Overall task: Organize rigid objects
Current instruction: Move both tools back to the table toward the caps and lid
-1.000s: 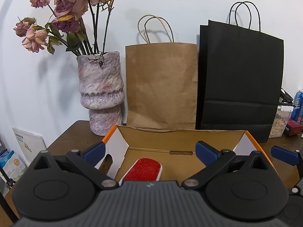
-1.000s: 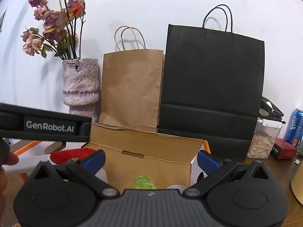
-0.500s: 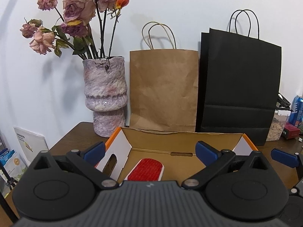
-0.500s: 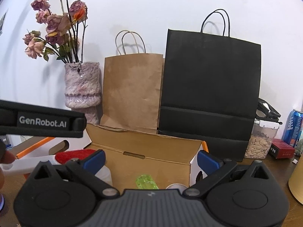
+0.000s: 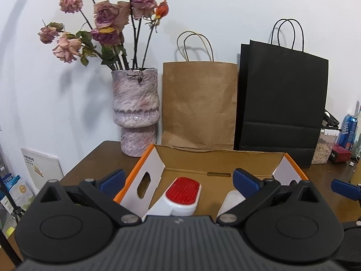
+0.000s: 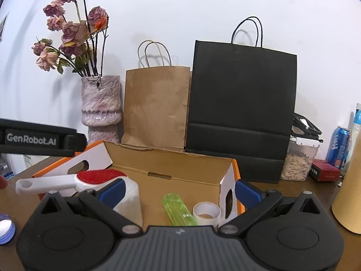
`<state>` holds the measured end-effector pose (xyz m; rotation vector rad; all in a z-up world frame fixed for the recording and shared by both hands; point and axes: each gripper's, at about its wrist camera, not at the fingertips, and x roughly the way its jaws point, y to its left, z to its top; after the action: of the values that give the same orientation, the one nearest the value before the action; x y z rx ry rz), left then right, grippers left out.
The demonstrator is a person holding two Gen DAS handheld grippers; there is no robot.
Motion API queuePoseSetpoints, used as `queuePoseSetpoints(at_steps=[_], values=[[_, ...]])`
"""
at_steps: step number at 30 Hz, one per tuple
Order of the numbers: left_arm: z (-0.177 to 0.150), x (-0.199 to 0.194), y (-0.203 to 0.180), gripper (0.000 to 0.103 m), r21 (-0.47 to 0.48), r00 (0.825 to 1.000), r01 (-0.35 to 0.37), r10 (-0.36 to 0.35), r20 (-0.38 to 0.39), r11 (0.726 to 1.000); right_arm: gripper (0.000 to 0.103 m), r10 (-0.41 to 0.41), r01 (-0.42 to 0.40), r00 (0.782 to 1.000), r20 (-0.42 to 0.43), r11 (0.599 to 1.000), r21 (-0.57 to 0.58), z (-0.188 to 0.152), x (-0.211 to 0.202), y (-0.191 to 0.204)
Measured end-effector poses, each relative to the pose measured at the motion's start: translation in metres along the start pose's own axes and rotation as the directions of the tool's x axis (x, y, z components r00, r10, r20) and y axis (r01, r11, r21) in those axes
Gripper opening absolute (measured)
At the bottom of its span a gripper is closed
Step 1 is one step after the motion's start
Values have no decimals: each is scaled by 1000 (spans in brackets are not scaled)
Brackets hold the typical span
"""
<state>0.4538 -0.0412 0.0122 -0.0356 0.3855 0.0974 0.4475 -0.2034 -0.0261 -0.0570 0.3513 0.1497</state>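
An open cardboard box [image 5: 223,160] with orange edges sits on the wooden table, also in the right wrist view [image 6: 171,164]. A white lint brush with a red pad [image 5: 180,194] rests over the box's left side, its handle pointing left in the right wrist view [image 6: 67,181]. My left gripper [image 5: 178,178] is open, its blue pads [image 5: 244,178] wide apart on either side of the brush. My right gripper [image 6: 178,188] is open and empty over the box. Inside lie a green translucent piece [image 6: 178,210], a tape roll [image 6: 206,212] and a white container [image 6: 129,197].
A pink vase of dried roses [image 5: 135,110], a brown paper bag [image 5: 199,103] and a black paper bag [image 5: 282,103] stand behind the box. A jar of seeds [image 6: 297,158], a blue can [image 6: 339,144], a red box [image 6: 325,172] and a brown cylinder [image 6: 350,185] are at right.
Both grippers have drawn back and up from the box. The brush now lies lower, on the box's left side, and more of the box's inside shows.
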Motion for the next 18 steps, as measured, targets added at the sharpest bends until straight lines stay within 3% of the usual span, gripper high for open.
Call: queuePoseSetpoints(at_steps=[18], values=[[-25, -70, 26, 103, -1, 1000, -7, 7, 16, 1000, 103, -30, 30, 1000, -6, 999, 15, -28, -72, 13]])
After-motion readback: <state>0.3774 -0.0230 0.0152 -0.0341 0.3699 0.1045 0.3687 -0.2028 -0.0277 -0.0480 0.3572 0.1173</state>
